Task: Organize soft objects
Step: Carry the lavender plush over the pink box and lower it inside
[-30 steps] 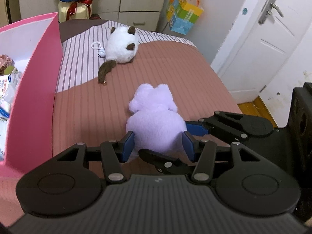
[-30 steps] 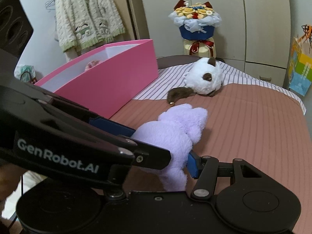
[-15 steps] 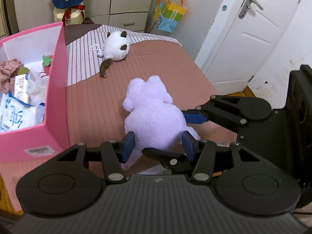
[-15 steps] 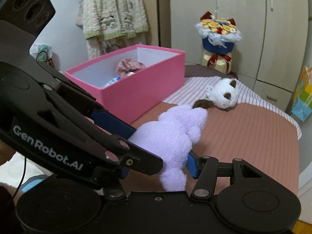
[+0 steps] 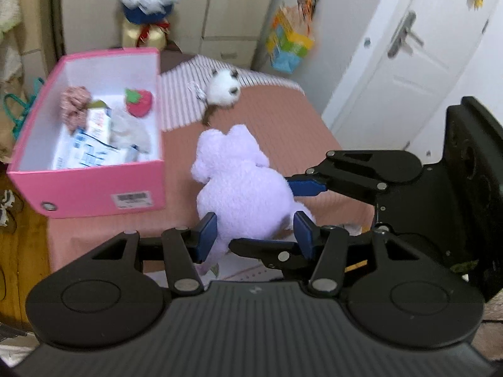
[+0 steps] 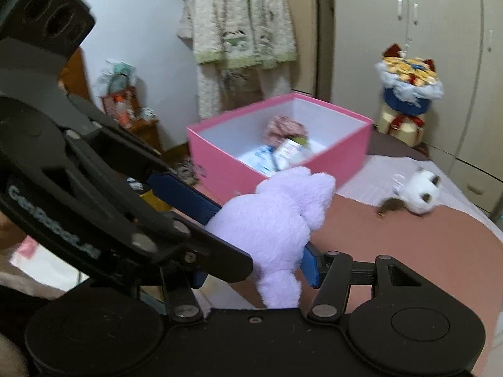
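The purple plush (image 5: 242,185) is now lifted clear of the bed (image 5: 292,132), clamped between both the left tongs (image 5: 256,235) and right tongs (image 6: 254,270), and held beside the pink box (image 5: 94,188), ready for placing inside

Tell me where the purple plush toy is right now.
The purple plush toy sits mid-frame in both wrist views, clamped by the left gripper and right gripper, just right of the pink box.
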### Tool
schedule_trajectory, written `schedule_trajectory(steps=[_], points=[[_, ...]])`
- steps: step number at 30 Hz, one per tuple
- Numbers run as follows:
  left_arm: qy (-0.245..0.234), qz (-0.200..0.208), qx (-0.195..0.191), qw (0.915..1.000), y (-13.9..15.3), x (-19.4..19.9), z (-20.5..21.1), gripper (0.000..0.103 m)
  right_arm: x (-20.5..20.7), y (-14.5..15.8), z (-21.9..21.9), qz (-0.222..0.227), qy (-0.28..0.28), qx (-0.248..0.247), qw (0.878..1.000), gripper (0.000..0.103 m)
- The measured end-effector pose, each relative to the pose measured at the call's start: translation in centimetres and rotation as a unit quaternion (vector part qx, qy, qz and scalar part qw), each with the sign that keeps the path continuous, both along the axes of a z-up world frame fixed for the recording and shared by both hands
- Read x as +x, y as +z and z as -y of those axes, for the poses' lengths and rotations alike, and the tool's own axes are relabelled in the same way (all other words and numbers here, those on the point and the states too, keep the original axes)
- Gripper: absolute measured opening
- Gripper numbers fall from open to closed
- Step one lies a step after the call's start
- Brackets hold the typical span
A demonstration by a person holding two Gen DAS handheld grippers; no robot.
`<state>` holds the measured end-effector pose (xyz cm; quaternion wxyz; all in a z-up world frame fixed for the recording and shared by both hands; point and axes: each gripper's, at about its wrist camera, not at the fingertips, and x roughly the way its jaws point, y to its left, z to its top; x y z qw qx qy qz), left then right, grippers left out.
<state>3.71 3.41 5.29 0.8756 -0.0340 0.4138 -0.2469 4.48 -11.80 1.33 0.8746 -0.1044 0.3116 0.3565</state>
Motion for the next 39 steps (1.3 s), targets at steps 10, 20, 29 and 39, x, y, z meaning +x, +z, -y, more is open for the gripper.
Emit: schedule_trajectory(steps=[10,20,29,39], points=[[0.044,0.051,-0.002,0.9977,2.8,-0.4,-4.5,0.051,0.6,2.8,-4.3,0.040,0.038,0.020,0.998,0.062],[0.071,0.091,-0.007,0.9932,4.5,4.6,-7.8,0.051,5.6,4.4,-7.0,0.044,0.035,0.065,0.996,0.062],[0.087,0.085,-0.035,0.9920,3.7,11.4,-9.7,0.051,12.3,4.3,-7.8,0.020,0.026,0.090,0.995,0.062],[0.100,0.024,-0.054,0.9932,-0.6,18.0,-11.2,0.051,19.0,1.1,-9.2,-0.036,0.019,0.069,0.997,0.062]])
